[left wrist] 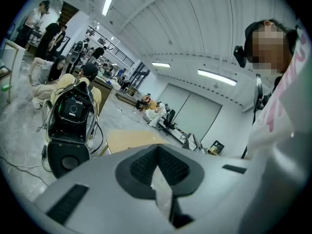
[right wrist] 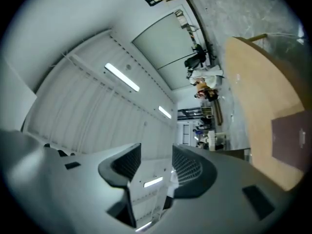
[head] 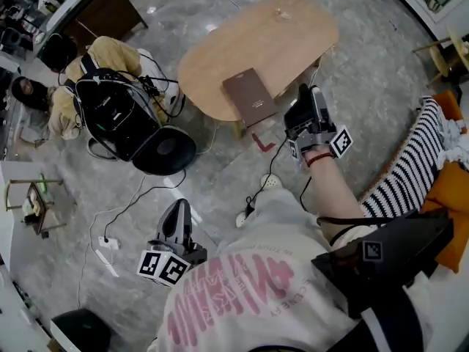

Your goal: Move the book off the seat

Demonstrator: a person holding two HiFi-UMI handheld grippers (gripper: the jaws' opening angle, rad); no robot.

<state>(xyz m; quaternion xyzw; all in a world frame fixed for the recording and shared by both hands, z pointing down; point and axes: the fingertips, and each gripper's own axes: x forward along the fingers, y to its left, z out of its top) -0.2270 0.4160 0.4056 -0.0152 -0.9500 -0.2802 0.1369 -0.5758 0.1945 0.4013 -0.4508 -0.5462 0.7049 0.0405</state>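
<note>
A brown book (head: 250,97) lies flat on the oval wooden table (head: 293,28), near its front edge. My right gripper (head: 306,92) hangs just right of the book, beside the table's edge, tips pointing away from me. It is open with nothing between the jaws. In the right gripper view the book (right wrist: 292,140) and the table (right wrist: 253,82) show at the right, off to the side of the right gripper (right wrist: 156,155). My left gripper (head: 178,207) hangs low at my left side over the floor, shut and empty; in its own view the left gripper (left wrist: 158,152) points towards the table (left wrist: 129,139).
Black camera equipment (head: 117,112) with a round black base (head: 165,151) stands left of the table, cables trailing over the marble floor. A person (head: 29,94) sits at the far left. A striped cloth (head: 410,167) and orange cushion (head: 454,189) lie at my right.
</note>
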